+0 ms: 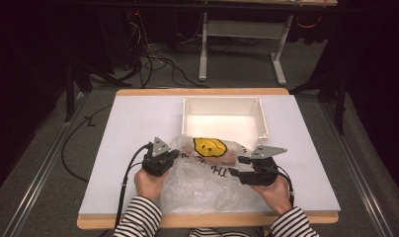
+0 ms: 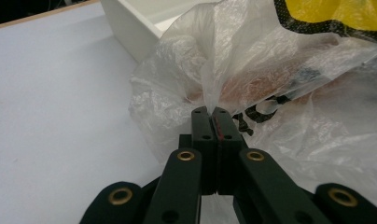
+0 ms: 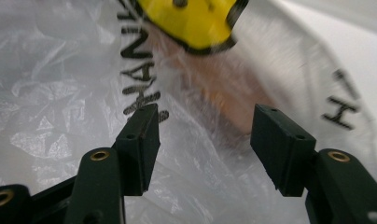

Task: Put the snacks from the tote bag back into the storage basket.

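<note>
A clear plastic bag with a yellow smiley print and black lettering lies crumpled on the white table. Something brownish shows through the film under the print. My left gripper is at the bag's left side, and in the left gripper view it is shut on a pinched fold of the bag. My right gripper is at the bag's right side. In the right gripper view it stands open over the bag, its pads clear of the film.
An open white box stands just behind the bag at the table's far middle; its corner shows in the left gripper view. Both hands in striped sleeves come in at the front edge. Desk legs and cables lie on the floor beyond.
</note>
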Demonstrator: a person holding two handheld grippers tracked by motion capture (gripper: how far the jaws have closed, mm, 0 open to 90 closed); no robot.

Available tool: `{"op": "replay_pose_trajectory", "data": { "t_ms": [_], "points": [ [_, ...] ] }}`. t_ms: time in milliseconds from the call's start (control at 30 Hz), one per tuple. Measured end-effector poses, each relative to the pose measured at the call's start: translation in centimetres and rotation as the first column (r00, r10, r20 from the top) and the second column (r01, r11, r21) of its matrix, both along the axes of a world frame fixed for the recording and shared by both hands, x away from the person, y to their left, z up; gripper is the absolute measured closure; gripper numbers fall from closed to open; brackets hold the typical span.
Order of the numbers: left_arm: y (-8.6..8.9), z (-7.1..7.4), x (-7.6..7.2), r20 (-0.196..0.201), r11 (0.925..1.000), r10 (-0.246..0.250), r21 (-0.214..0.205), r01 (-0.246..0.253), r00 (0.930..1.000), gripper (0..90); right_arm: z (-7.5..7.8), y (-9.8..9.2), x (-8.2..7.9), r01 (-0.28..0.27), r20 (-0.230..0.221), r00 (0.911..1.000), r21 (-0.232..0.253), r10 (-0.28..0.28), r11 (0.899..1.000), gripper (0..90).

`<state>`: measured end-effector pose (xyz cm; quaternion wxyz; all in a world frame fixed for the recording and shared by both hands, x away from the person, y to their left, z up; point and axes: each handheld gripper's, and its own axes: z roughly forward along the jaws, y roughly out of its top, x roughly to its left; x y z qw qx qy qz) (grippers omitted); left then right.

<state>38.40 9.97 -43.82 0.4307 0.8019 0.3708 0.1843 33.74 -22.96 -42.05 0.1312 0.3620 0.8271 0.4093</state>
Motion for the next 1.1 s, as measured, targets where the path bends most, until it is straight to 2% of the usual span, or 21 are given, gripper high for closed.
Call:
{"op": "replay_pose_trajectory", "data": {
  "t_ms": [100,133,200,300,333,400,533,600,667,733,900,1033,1100],
  "points": [
    [-0.1,0.1,0.1,0.001,1.0000,-0.001,0.000,0.001,1.0000,89.8,-1.3,0.5,0.4,-0.005,-0.034,0.9994,-0.043,0.003,0.999,44.1],
    [-0.1,0.2,0.1,0.002,1.0000,0.001,-0.002,-0.001,1.0000,89.8,-1.7,0.6,0.5,-0.006,-0.045,0.9990,-0.055,0.003,0.998,47.3],
    [-0.1,0.3,0.1,0.005,1.0000,-0.002,-0.006,0.002,1.0000,89.8,-2.2,0.7,0.6,-0.008,-0.054,0.9985,-0.078,0.004,0.997,59.6],
    [-0.3,0.5,0.2,0.011,1.0000,-0.007,-0.007,0.007,0.9999,89.8,-2.6,0.8,0.8,-0.022,-0.061,0.9980,-0.115,0.015,0.993,85.3],
    [-0.3,0.6,0.2,0.013,0.9999,-0.010,-0.006,0.010,0.9999,89.8,-2.6,0.8,0.8,-0.028,-0.060,0.9980,-0.122,0.021,0.992,89.8],
    [-0.4,0.7,0.1,0.015,0.9999,-0.010,-0.011,0.010,0.9998,89.8,-2.3,0.7,0.7,-0.024,-0.041,0.9990,-0.118,0.020,0.993,90.0],
    [-0.3,0.9,0.2,0.020,0.9999,-0.004,-0.016,0.004,0.9998,89.8,-1.3,0.3,0.3,0.018,0.020,0.9997,-0.104,-0.016,0.994,90.0],
    [-0.3,0.9,0.3,0.024,0.9999,0.001,-0.015,0.000,0.9997,89.8,-0.7,-0.1,0.3,0.053,0.061,0.9970,-0.086,-0.048,0.995,90.0],
    [-0.4,1.0,0.4,0.029,0.9998,0.008,-0.021,-0.008,0.9995,89.8,-0.1,-0.4,0.6,0.095,0.087,0.9921,-0.060,-0.090,0.994,90.0],
    [-0.4,0.9,0.7,0.029,0.9997,0.017,-0.019,-0.017,0.9994,89.8,0.1,-0.6,0.9,0.116,0.102,0.9887,-0.057,-0.110,0.992,90.0],
    [-0.5,0.5,1.2,0.022,0.9991,0.042,-0.012,-0.041,0.9989,89.8,0.0,-0.5,1.7,0.149,0.108,0.9840,-0.066,-0.141,0.987,90.0],
    [-0.2,0.3,1.7,0.025,0.9975,0.070,-0.016,-0.069,0.9973,89.8,-0.5,-0.6,2.5,0.177,0.095,0.9808,-0.072,-0.170,0.981,90.0],
    [-0.2,0.1,2.1,0.014,0.9970,0.078,-0.004,-0.078,0.9969,89.8,-0.8,-0.6,2.8,0.190,0.094,0.9787,-0.074,-0.182,0.979,90.0]
  ]
}}
